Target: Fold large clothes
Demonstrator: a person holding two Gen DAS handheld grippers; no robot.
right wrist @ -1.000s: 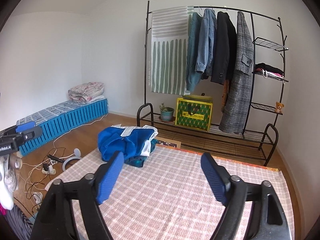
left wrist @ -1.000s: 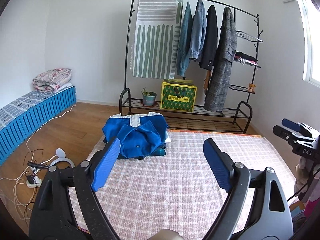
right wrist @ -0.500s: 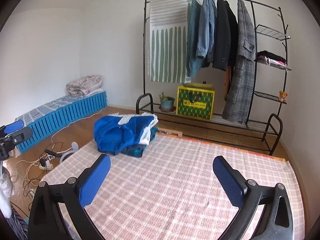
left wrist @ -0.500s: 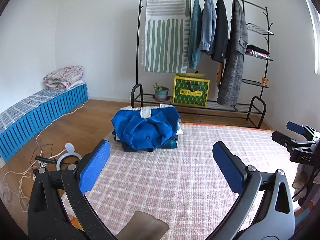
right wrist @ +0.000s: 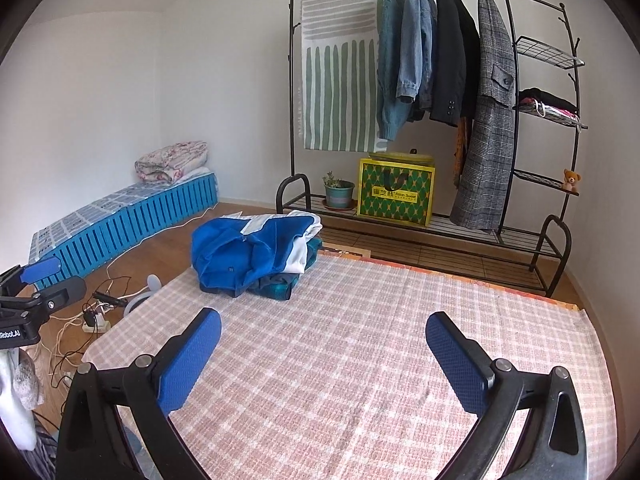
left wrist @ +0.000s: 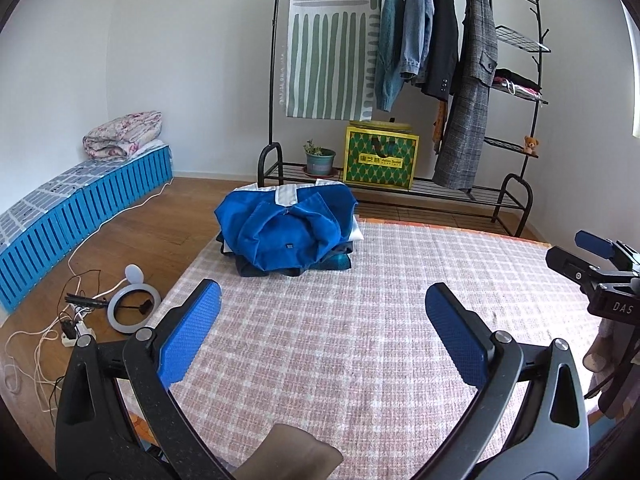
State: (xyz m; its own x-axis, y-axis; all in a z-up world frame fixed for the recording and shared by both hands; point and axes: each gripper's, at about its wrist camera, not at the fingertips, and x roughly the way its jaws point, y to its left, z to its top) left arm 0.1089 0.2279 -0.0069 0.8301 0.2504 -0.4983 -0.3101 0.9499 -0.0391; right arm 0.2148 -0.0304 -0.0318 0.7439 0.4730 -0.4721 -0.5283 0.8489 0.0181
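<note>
A folded blue and white garment point(left wrist: 286, 226) lies on top of a small stack of darker folded clothes at the far left corner of a pink checked mat point(left wrist: 360, 320). The same stack shows in the right wrist view point(right wrist: 256, 254) on the mat point(right wrist: 360, 360). My left gripper point(left wrist: 320, 332) is open and empty, held above the mat's near part, well short of the stack. My right gripper point(right wrist: 322, 354) is open and empty too, above the mat, with the stack ahead to its left. The right gripper also shows at the right edge of the left wrist view point(left wrist: 592, 264).
A black clothes rack point(left wrist: 400, 80) with hung coats, a striped cloth, a green box point(left wrist: 380, 160) and a plant pot stands behind the mat. A blue slatted bench point(left wrist: 80, 208) runs along the left wall. Cables and a ring lamp point(left wrist: 132, 304) lie on the wooden floor at left.
Both grippers' jaws have opened wider. Both views have pulled back and tilted down a little, so the stack sits farther ahead.
</note>
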